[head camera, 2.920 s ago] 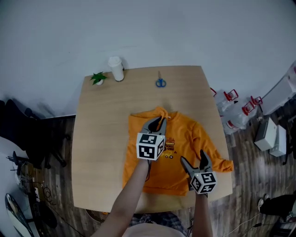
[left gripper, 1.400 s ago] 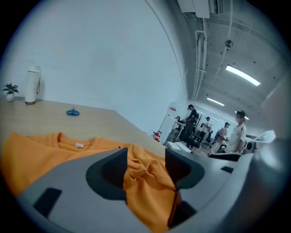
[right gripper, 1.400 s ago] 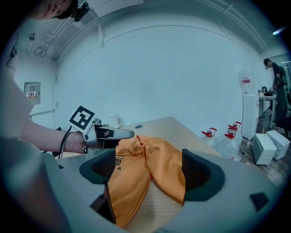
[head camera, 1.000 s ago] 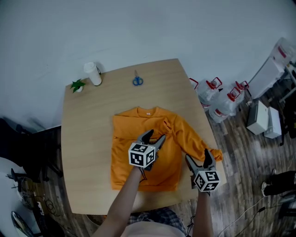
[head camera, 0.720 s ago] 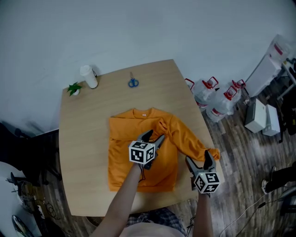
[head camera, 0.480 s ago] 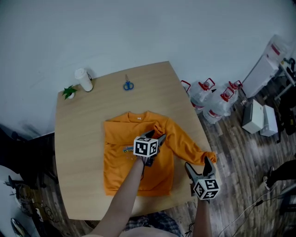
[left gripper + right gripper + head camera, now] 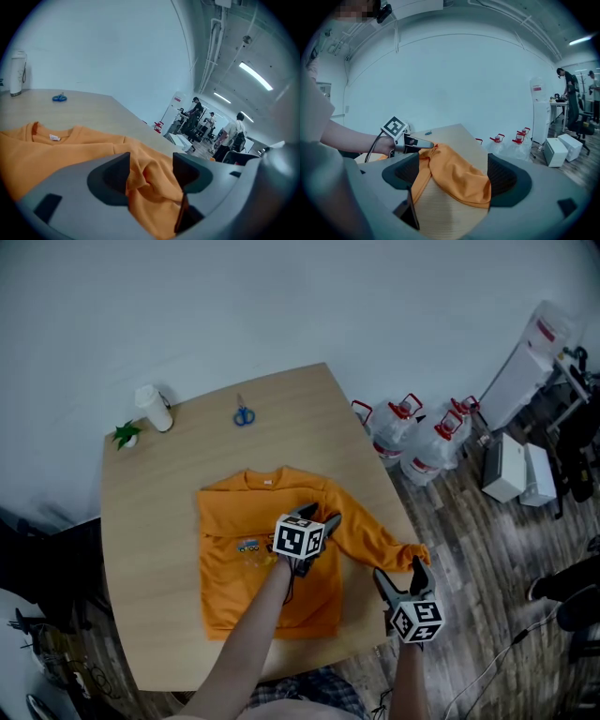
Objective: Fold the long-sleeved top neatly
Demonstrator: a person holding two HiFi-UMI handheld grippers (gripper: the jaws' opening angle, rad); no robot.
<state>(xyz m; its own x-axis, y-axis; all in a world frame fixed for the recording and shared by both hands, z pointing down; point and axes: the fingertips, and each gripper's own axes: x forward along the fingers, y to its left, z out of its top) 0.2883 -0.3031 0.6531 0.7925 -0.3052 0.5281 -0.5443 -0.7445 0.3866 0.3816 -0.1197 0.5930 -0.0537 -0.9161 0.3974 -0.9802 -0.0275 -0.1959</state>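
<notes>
top [image 7: 234, 568]: soft, light, limp, creases easily | left gripper [image 7: 319, 515]: jaws just opening, slack round bunched shoulder cloth | right gripper [image 7: 397, 570]: jaws apart, nothing pinched | best hold, I'd say: sleeve cuff [image 7: 417, 551], 4 o'clock counter [image 7: 141, 502] edge

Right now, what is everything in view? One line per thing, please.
table: one, light wood, centre
long-sleeved top: one, orange, spread on the table, one sleeve out to the right edge
scissors: one, blue-handled, table's far side
lidded cup: one, white, far left corner
small plant: one, green, beside the cup
water jugs: at least two, clear with red handles, floor right of the table
people: several, small and dim, far background
left gripper: one, grey, over the top, jaws just been opening, cloth loose between them
right gripper: one, grey, jaws open, at the sleeve's cuff
</notes>
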